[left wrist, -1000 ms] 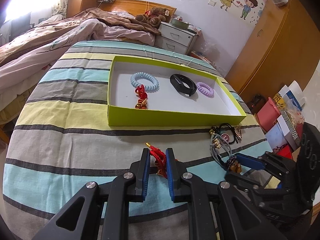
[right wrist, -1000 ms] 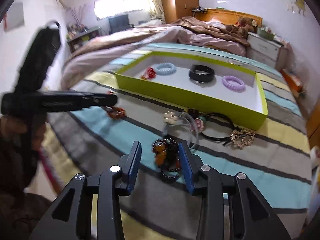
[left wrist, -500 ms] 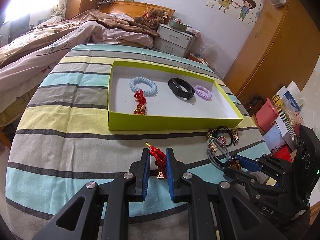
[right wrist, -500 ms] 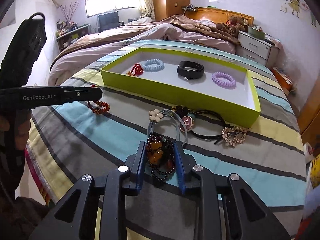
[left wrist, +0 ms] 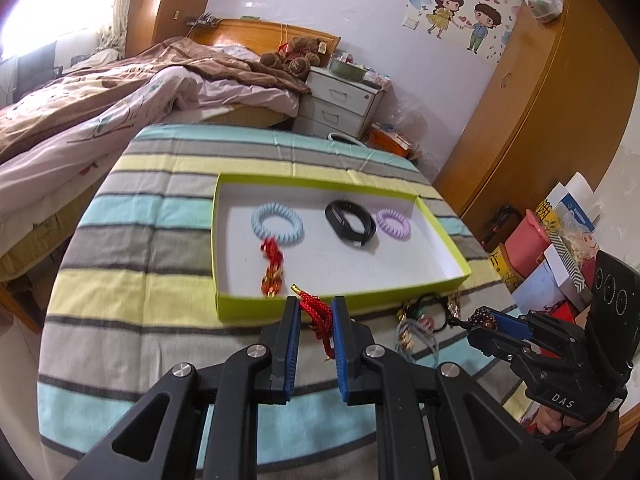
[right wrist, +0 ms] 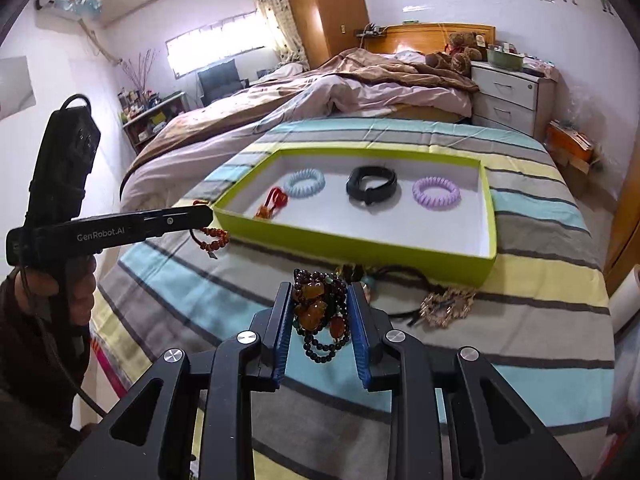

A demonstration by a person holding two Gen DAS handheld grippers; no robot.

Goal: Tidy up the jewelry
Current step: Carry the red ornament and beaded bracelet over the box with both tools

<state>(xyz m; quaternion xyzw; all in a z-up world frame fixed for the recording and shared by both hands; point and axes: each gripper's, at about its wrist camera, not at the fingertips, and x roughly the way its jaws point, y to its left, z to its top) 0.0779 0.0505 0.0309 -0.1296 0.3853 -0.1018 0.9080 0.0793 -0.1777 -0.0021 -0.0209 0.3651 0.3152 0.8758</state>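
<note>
While each tool (left wrist: pixel 316 314) (right wrist: pixel 320 300) pinches its piece, red cord (left wrist: pixel 318 312) and beads (right wrist: pixel 320 308), clear the tray (left wrist: pixel 344 302) wall before letting go.

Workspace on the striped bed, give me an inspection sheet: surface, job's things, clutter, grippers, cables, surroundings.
Surface: striped blanket, flat.
Job's things: green tray holds blue coil band, black band, purple coil band and red charm.
Clutter: loose jewelry pile on the blanket, beside the tray.
Grippers: left gripper shut on red cord bracelet; right gripper shut on amber bead bracelet.
Cables: black cable hangs from the left gripper.
Surroundings: unmade bed, nightstand, wardrobe.
</note>
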